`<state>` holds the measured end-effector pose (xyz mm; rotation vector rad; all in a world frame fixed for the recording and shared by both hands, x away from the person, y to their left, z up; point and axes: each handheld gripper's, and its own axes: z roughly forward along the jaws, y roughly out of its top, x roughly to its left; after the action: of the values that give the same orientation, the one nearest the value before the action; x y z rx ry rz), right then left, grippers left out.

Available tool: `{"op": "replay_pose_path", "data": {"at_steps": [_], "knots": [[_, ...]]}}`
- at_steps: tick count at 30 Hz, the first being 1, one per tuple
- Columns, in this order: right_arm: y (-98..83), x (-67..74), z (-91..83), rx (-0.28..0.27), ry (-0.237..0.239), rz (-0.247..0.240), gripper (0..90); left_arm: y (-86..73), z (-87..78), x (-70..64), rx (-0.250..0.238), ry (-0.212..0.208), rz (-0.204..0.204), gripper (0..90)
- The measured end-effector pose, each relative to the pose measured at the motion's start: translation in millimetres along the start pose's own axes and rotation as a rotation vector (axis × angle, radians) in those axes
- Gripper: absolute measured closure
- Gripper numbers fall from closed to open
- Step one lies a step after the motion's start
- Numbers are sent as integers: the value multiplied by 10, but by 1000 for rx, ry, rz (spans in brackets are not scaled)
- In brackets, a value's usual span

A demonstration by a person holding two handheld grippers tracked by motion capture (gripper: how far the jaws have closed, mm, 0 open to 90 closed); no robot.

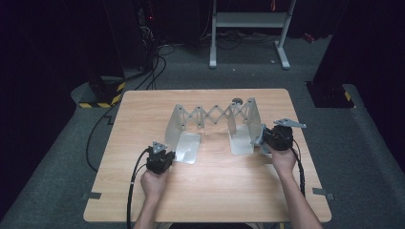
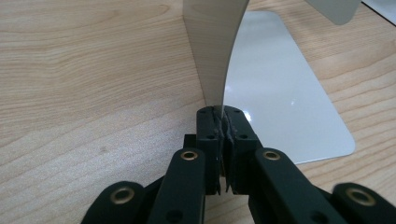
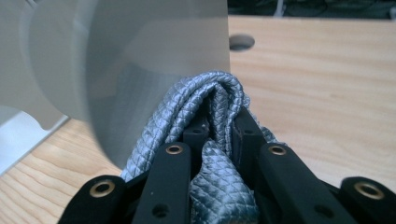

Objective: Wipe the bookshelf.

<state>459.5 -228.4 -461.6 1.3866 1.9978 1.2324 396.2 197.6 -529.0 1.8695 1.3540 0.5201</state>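
While your left gripper sits low on the near left part of the wooden table, its two black jaws are pressed together on the thin lower edge of the left end plate of the metal rack, pinching that upright sheet right where it curves down toward its flat foot. From above, you see the rack standing near the middle of the table, a silver frame with two upright end plates joined by a scissor lattice and a flat foot under each end, and your left gripper is touching the near corner of the left foot. Your right gripper is at the rack's right end, just beside the right end plate. Along its own jaws you find a folded grey cloth with a diamond weave clamped between them, bunched up over the fingertips and touching the smooth face of the metal plate in front. A small dark knob stands on the table just behind the lattice, and a round hole shows in the tabletop beyond the plate.
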Motion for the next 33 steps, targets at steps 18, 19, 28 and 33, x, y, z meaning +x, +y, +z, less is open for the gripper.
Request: {"op": "replay_pose_path", "data": {"at_steps": [18, 19, 28, 33], "knots": [[-468, 35, 306, 143, 16, 3, 802, 0, -1, -5, 1, -3, 4, 846], [-472, 33, 314, 146, 17, 4, 802, 0, -1, -4, 1, -3, 4, 846], [-245, 55, 157, 80, 29, 13, 803, 0, 0, -5, 1, -3, 3, 846], [-1, 85, 7, 18, 30, -7, 803, 0, 0, -1, 1, -5, 2, 846]]}}
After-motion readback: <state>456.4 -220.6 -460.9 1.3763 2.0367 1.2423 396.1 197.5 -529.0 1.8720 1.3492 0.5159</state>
